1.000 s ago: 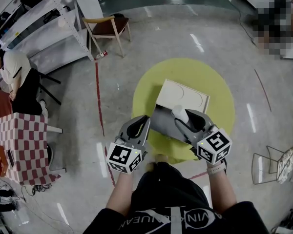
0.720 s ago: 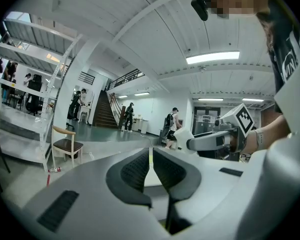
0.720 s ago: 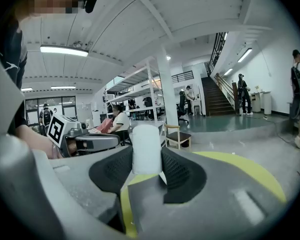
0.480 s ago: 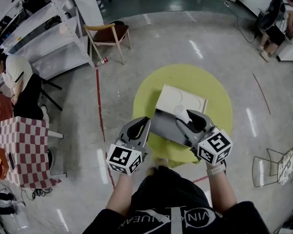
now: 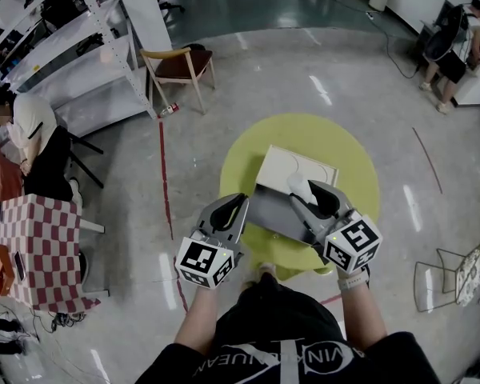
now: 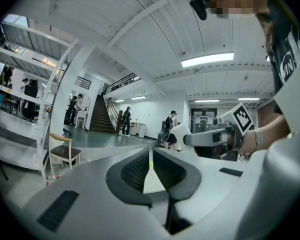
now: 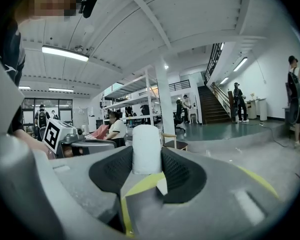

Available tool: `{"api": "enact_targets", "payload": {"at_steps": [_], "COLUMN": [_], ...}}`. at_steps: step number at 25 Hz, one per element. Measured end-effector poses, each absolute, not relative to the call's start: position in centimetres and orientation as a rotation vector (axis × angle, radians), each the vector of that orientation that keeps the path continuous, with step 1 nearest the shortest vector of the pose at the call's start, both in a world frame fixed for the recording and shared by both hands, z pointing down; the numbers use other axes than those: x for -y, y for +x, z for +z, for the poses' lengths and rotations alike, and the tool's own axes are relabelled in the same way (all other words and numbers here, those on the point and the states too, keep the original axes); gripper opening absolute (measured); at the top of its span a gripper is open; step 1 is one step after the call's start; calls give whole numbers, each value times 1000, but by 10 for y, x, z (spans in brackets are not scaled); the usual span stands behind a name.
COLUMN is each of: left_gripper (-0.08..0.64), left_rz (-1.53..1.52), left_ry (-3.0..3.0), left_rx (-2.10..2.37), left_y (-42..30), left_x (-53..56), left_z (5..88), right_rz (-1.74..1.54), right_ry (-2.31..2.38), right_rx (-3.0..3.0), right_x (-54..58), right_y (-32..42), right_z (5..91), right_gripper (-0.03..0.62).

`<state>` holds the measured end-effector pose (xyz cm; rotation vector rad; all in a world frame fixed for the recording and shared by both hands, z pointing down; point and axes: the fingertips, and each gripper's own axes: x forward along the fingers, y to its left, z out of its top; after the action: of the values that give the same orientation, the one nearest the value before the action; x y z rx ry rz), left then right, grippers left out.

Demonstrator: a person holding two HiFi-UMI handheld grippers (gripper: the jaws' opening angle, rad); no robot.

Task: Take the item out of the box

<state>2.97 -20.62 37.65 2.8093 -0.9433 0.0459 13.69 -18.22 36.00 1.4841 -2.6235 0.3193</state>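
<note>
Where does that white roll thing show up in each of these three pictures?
Head view: white item just right of centre, in the right gripper.
Left gripper view: right of centre, at that gripper's tip.
Right gripper view: dead centre, between the jaws.
Shared landmark: the wooden chair.

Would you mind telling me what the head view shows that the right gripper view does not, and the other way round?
Only the head view shows the open box whole from above on the round yellow surface, and the checkered table. Only the right gripper view shows the staircase and the ceiling lights. Both show the white cylinder clamped in the right gripper, the shut, empty left gripper, and the wooden chair.
</note>
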Motion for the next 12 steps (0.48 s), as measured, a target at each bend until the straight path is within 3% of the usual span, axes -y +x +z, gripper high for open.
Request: {"api": "enact_targets", "payload": {"at_steps": [12], "left_gripper": [28], "left_rz": [5], "left_ry": [2842], "left_rx": [939], "left_y": [28], "left_x": [204], "left_z": [360], "right_rz": [282], "right_ry": [1530], "right_rx": [2640], "right_x": [178], "right_y": [136], "right_z": [345], "right_gripper": [178]}}
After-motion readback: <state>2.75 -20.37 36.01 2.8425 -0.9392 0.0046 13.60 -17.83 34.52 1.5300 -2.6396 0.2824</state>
